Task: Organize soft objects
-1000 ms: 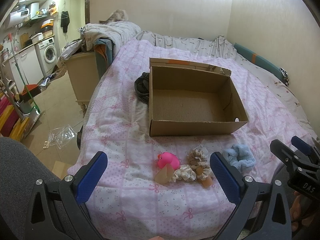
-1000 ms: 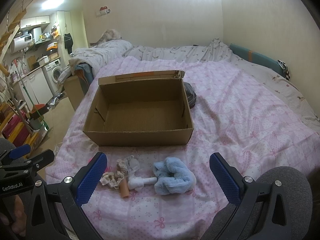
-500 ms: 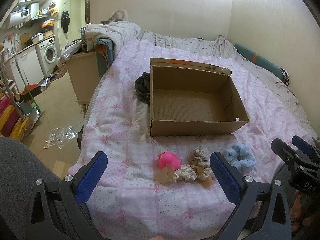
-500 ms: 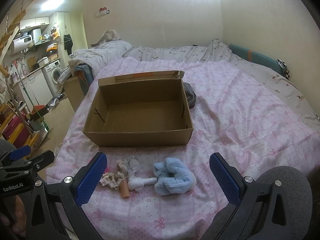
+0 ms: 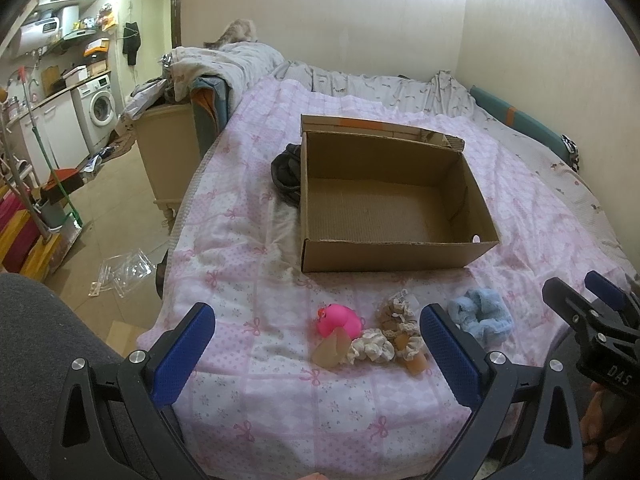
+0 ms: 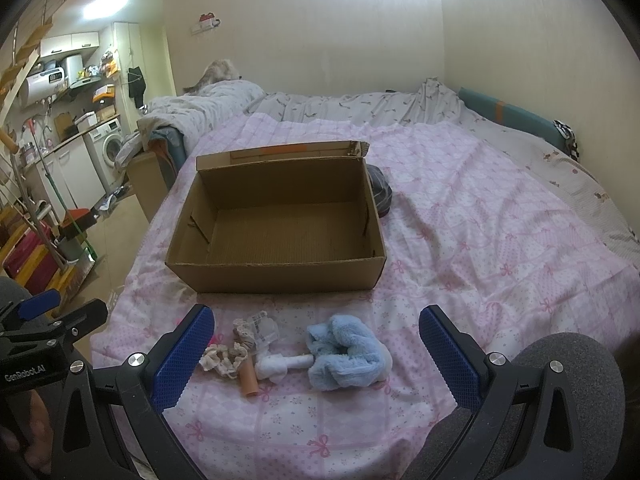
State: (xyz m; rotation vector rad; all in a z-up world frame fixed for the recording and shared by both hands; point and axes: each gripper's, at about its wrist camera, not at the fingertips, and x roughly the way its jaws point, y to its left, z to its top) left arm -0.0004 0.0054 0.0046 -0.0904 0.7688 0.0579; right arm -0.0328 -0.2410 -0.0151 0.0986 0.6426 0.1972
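Two grippers, both held above the near edge of the bed with its pink patchwork quilt [image 5: 248,208]. Left gripper [image 5: 318,344]: blue-padded fingers [image 5: 184,344] spread wide, nothing between them. Right gripper [image 6: 316,352]: fingers [image 6: 448,356] equally wide apart, also holding nothing; it shows at the right edge of the left wrist view too.

Open brown cardboard box [image 5: 384,204] sits mid-bed, interior bare, rear flap standing up. Dark grey fabric bundle [image 5: 286,174] lies against the box's far left side.

Soft items lie in a row on the quilt between box and grippers:
- pink rubber duck [image 5: 338,320], leftmost, with a translucent tan wedge-shaped piece [image 5: 332,350] touching its near side
- cream ruffled scrunchie [image 5: 370,350] just right of the duck
- beige lace-trimmed scrunchies [image 5: 400,320] with a card tag, touching the cream one
- small orange cylinder [image 6: 249,378] at the near end of that cluster
- white rolled fabric piece [image 6: 276,366] between cluster and blue item
- fluffy light-blue scrunchie [image 6: 346,354], rightmost, sits directly between the right fingers in the right wrist view

Person's dark grey trousers visible at the lower corners.
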